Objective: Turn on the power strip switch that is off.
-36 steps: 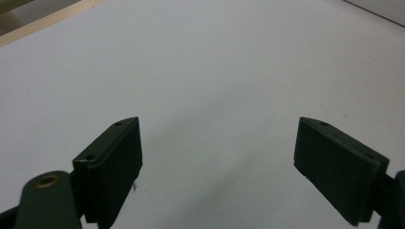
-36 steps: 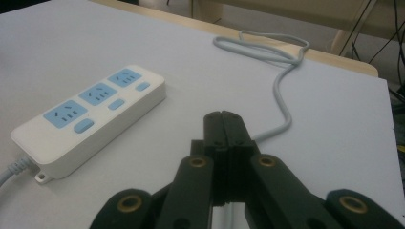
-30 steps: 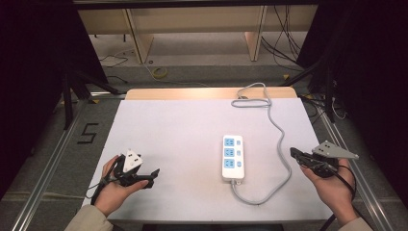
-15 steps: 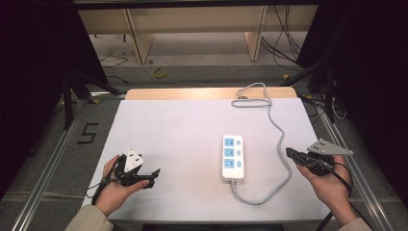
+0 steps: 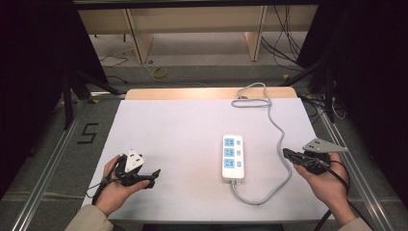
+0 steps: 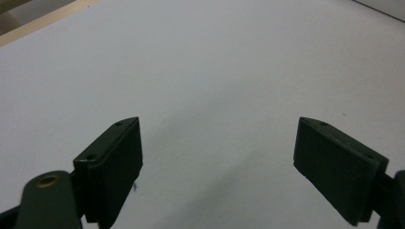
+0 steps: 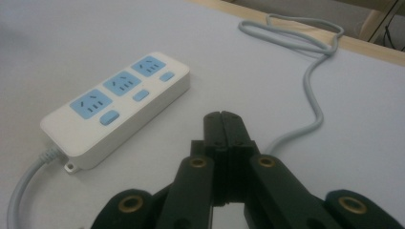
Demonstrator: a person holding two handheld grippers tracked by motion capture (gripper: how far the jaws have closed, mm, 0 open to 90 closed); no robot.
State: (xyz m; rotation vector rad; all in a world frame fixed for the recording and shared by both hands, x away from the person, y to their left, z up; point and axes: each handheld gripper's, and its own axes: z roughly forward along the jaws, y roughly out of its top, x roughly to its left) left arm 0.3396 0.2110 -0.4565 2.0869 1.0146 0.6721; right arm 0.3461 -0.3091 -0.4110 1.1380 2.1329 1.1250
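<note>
A: Checking status: the power strip (image 5: 233, 158) lies flat on the white table (image 5: 183, 130), right of centre, with its three blue outlets facing up. Its grey cable (image 5: 274, 120) leaves the near end, loops right, and runs to a coil at the far edge.

B: Confirm the state of each tool.

A: The right gripper (image 5: 287, 154) is closed, with the jaws pressed together and nothing between them. It sits at the right edge of the table, pointing toward the power strip, near the cable but apart from it. The left gripper (image 5: 153, 174) rests at the near left corner, well apart from the power strip. Its jaws stand wide apart in the left gripper view, with only bare table surface between them.

B: What has been completed?

A: Judging from the layout, no contact has been made. The power strip is untouched, no plug occupies any outlet, and the switches beside the outlets cannot be read as on or off.

B: What remains?

A: Essentially the whole operation. The right gripper appears to be the working tool, since the right gripper view frames the power strip (image 7: 114, 107) just ahead of its closed tips (image 7: 224, 125). It has yet to reach the power strip.
</note>
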